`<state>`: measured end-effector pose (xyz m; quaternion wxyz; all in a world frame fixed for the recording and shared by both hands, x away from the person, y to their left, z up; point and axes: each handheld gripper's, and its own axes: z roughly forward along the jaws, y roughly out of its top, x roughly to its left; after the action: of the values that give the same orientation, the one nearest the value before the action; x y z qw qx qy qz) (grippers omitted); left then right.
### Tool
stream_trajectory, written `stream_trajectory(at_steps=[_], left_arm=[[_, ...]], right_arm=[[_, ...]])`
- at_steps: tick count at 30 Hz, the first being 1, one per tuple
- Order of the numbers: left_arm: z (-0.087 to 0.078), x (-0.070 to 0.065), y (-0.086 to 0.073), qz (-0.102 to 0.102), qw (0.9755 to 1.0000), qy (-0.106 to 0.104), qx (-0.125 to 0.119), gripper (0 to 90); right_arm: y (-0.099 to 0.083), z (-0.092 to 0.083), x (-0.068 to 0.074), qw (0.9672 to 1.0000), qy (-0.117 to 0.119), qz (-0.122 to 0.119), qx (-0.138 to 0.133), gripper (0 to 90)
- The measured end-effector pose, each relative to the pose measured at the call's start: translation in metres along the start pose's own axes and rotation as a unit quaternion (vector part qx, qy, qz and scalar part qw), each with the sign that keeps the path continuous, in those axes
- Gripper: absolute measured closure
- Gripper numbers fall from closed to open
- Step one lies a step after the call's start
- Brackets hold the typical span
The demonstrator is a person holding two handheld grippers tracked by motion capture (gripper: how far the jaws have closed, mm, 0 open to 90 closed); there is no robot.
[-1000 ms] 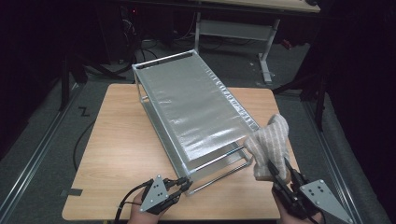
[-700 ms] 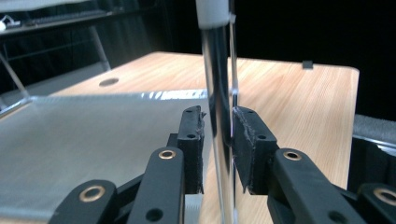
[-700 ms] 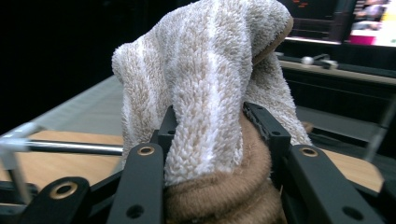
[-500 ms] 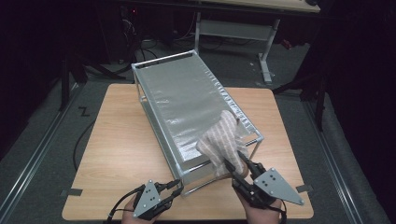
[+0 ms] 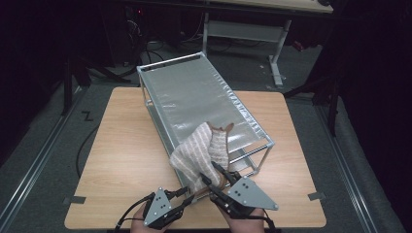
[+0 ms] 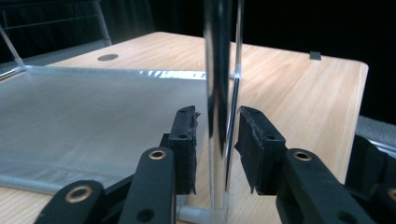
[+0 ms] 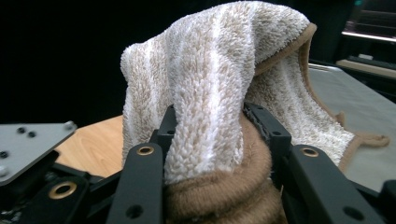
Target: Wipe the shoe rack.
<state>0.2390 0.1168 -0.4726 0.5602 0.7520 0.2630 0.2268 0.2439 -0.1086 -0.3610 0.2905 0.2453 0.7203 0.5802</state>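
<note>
Now the right gripper (image 5: pixel 217 175), clamped on the beige-striped terry towel (image 5: pixel 200 151), has carried it over the silver-lined metal rack (image 5: pixel 194 92); the left gripper (image 6: pixel 217 140) has just opened around the rack's chrome corner post (image 6: pixel 215 70) (pads clear), so spreading looks next.

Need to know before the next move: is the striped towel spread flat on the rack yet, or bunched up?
Bunched. The towel rises in a crumpled peak from the right gripper, which clamps it; only one edge trails onto the rack.
</note>
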Motion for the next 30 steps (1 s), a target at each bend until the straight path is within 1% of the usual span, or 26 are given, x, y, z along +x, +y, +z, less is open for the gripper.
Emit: stream_trajectory(at_steps=[1, 3, 4, 5, 7, 10, 13, 14, 17, 18, 23, 26, 30], left_arm=[[0.001, 0.001, 0.000, -0.003, 1.0000, -0.006, 0.000, 70.3], [0.002, 0.001, -0.001, 0.001, 0.9999, -0.011, 0.001, 74.2], [0.004, 0.000, -0.001, 0.009, 1.0000, -0.004, 0.001, 76.9], [0.004, 0.001, -0.001, 0.008, 0.9999, -0.007, 0.000, 79.6], [0.005, 0.003, -0.001, -0.003, 0.9999, -0.017, -0.001, 80.5], [0.006, 0.003, 0.000, -0.001, 0.9999, -0.016, -0.001, 80.6], [0.005, 0.003, -0.001, 0.001, 0.9999, -0.017, 0.000, 80.4], [0.005, 0.003, -0.001, 0.001, 0.9998, -0.018, -0.001, 80.5], [0.005, 0.004, -0.001, 0.002, 0.9998, -0.019, -0.002, 80.4], [0.005, 0.004, -0.001, 0.002, 0.9998, -0.019, -0.002, 80.4], [0.005, 0.004, -0.001, 0.003, 0.9998, -0.021, -0.002, 80.4], [0.005, 0.005, -0.001, 0.002, 0.9998, -0.022, -0.002, 80.4], [0.005, 0.005, -0.001, 0.003, 0.9997, -0.024, -0.002, 80.3]], right_arm=[[-0.001, 0.002, 0.004, 1.0000, 0.001, -0.006, 0.002, 62.0], [-0.004, 0.005, 0.011, 0.9998, 0.002, -0.019, 0.011, 62.0], [-0.007, 0.006, 0.014, 0.9996, -0.001, -0.026, 0.014, 62.2], [-0.009, 0.006, 0.015, 0.9993, -0.007, -0.032, 0.016, 62.3], [-0.012, 0.004, 0.013, 0.9994, -0.011, -0.031, 0.013, 62.3], [-0.015, 0.000, 0.004, 0.9994, -0.022, -0.022, 0.017, 62.3], [-0.019, -0.005, -0.007, 0.9991, -0.037, -0.015, 0.018, 62.3], [-0.020, -0.007, -0.011, 0.9988, -0.043, -0.014, 0.020, 62.3], [-0.023, -0.013, -0.028, 0.9977, -0.064, -0.002, 0.023, 62.3], [-0.025, -0.016, -0.035, 0.9971, -0.071, 0.007, 0.025, 62.3], [-0.029, -0.024, -0.064, 0.9935, -0.105, 0.029, 0.030, 62.2], [-0.032, -0.030, -0.081, 0.9898, -0.131, 0.044, 0.034, 62.2], [-0.036, -0.037, -0.099, 0.9843, -0.163, 0.055, 0.038, 62.1]])
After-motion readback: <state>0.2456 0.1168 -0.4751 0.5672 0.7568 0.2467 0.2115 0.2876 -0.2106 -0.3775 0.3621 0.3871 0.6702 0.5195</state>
